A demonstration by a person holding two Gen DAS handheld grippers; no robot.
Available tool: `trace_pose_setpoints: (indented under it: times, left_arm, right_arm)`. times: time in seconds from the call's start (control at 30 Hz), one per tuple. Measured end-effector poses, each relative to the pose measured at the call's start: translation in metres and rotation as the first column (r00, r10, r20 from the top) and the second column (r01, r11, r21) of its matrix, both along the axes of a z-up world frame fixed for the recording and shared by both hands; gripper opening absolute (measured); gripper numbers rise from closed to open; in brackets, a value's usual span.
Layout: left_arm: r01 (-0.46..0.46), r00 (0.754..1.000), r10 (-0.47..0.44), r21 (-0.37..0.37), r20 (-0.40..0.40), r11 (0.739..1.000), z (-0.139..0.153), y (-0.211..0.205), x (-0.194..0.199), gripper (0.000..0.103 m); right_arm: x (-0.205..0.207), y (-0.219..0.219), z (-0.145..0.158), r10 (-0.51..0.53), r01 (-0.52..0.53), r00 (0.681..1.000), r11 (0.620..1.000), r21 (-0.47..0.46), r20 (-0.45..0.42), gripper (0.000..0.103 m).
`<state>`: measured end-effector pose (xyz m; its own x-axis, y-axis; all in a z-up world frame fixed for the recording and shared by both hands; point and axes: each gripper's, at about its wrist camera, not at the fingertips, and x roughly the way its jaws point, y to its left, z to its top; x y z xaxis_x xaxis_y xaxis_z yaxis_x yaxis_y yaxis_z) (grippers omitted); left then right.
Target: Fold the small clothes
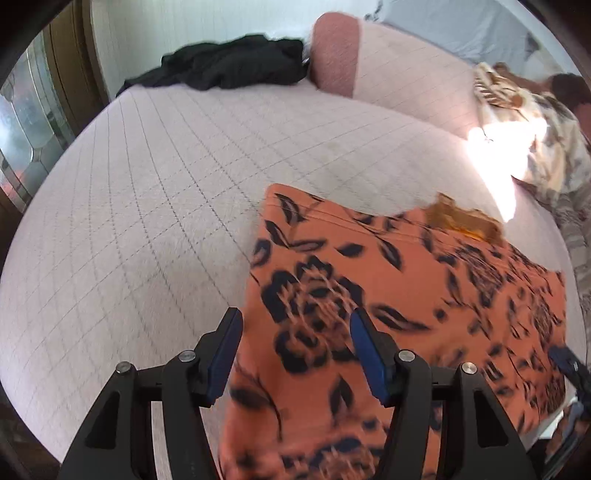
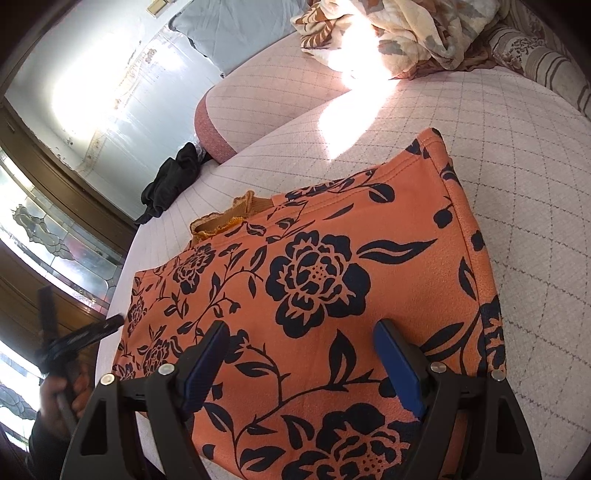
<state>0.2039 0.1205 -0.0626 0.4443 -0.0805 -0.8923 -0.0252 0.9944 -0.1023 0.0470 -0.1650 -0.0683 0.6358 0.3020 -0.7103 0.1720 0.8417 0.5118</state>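
Observation:
An orange garment with a dark floral print point(image 1: 399, 295) lies flat on the pink quilted bed point(image 1: 155, 192), with a mustard ruffled collar point(image 1: 461, 218) at its far edge. My left gripper point(image 1: 295, 321) is open and empty, hovering over the garment's left edge. In the right wrist view the same garment point(image 2: 314, 280) spreads under my right gripper point(image 2: 301, 332), which is open and empty above its near part. The collar point(image 2: 225, 221) shows at the far left. The left gripper point(image 2: 92, 328) appears at the left of the right wrist view, beside the garment.
A black garment point(image 1: 229, 62) lies bunched at the bed's far edge. A pink bolster point(image 1: 336, 51) and a grey pillow point(image 1: 454, 26) lie beyond. A crumpled floral blanket point(image 1: 535, 133) sits at the right in bright sunlight. A glass door point(image 2: 48, 236) stands past the bed's left edge.

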Motion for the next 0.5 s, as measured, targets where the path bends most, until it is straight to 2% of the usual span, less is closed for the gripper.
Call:
trace_pose_setpoints:
  times: [0.1,0.13,0.17,0.2,0.37,0.43,0.5]
  left_arm:
    - [-0.035,0.999,0.035,0.015,-0.027,0.999,-0.013,0.013,0.028,0.061]
    - [-0.032,0.999,0.032,0.009,-0.029,0.999,-0.015,0.015,0.034,0.052]
    - [-0.012,1.000,0.013,0.015,-0.011,1.000,-0.016,0.014,0.040,0.035]
    - [0.009,1.000,-0.008,0.053,-0.015,0.999,-0.018,0.010,0.048,0.003]
    - [-0.077,0.997,0.079,0.170,-0.006,0.982,-0.024,0.015,0.081,0.003]
    - [-0.102,0.994,0.108,0.141,-0.035,0.985,-0.029,0.025,0.081,0.003]
    - [-0.106,0.994,0.105,0.108,0.015,0.988,-0.016,0.029,0.068,0.003]
  right_arm:
    - [0.000,-0.001,0.000,0.006,-0.006,1.000,1.000,0.007,0.001,0.083]
    - [0.000,-0.001,0.000,0.007,-0.007,1.000,1.000,0.008,0.000,0.083]
    - [0.000,-0.001,0.000,0.007,-0.007,1.000,1.000,0.009,-0.002,0.083]
    - [0.001,-0.002,0.000,0.006,-0.006,1.000,1.000,0.010,-0.003,0.083]
    - [0.004,0.001,0.000,0.012,-0.012,1.000,1.000,0.009,-0.006,0.086]
    - [0.005,0.001,0.000,0.016,-0.016,1.000,1.000,0.006,-0.007,0.087]
    - [0.004,0.000,0.000,0.016,-0.016,1.000,1.000,0.014,-0.003,0.087]
